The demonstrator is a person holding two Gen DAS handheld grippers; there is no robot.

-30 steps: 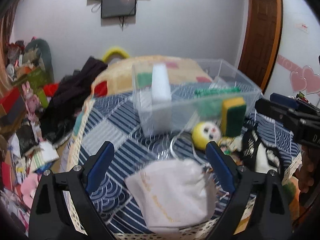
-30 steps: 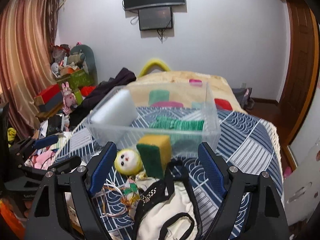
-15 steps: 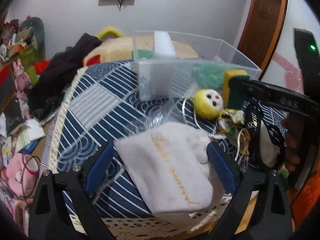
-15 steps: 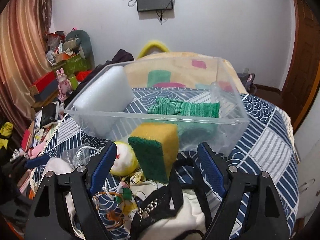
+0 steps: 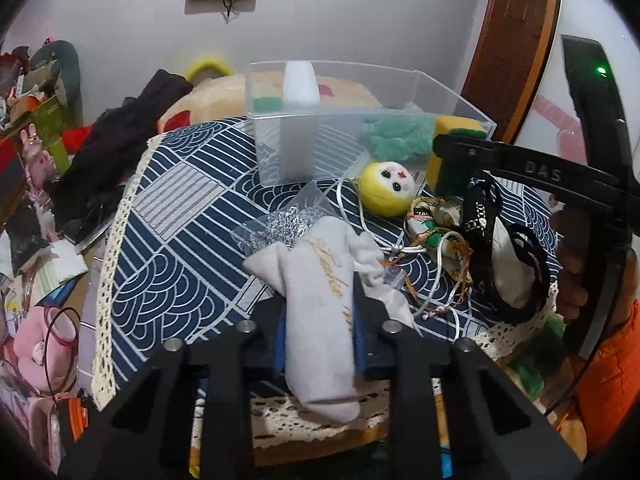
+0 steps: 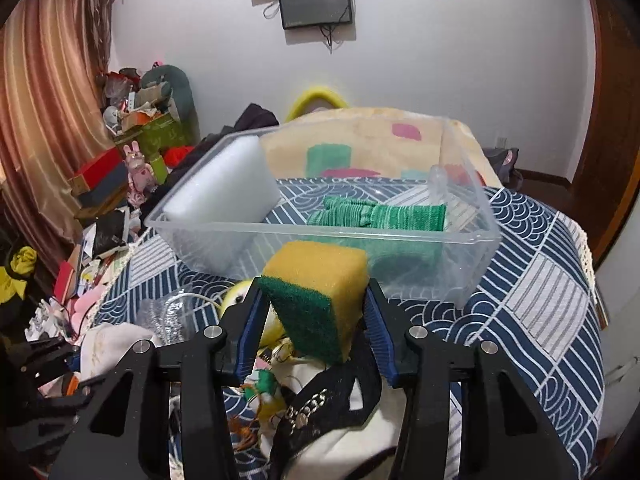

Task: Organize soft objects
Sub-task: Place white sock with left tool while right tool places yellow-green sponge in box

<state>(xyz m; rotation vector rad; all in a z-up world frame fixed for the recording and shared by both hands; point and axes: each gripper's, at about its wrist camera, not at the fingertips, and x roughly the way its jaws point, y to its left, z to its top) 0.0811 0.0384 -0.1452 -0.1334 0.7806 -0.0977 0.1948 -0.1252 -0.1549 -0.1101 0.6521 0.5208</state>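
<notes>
My left gripper (image 5: 319, 334) is shut on a white cloth pouch (image 5: 320, 280) with gold lettering, at the near edge of the blue patterned tablecloth (image 5: 180, 216). My right gripper (image 6: 316, 328) is shut on a yellow and green sponge (image 6: 320, 300), just in front of the clear plastic bin (image 6: 468, 248). The bin holds a white foam block (image 6: 224, 192) and a green knitted cloth (image 6: 380, 216). The sponge (image 5: 452, 152) and the right gripper also show at the right of the left wrist view.
A yellow plush ball with a face (image 5: 386, 194), tangled cords and trinkets (image 5: 436, 236), a black-trimmed white bag (image 5: 508, 264) and a silver mesh in plastic (image 5: 284, 224) lie on the cloth. Clutter covers the floor at left (image 5: 36, 200). A pillow (image 6: 380, 140) lies behind the bin.
Both grippers have shut: the left one on the white pouch, the right one on the sponge. Both moved forward and lower toward the table.
</notes>
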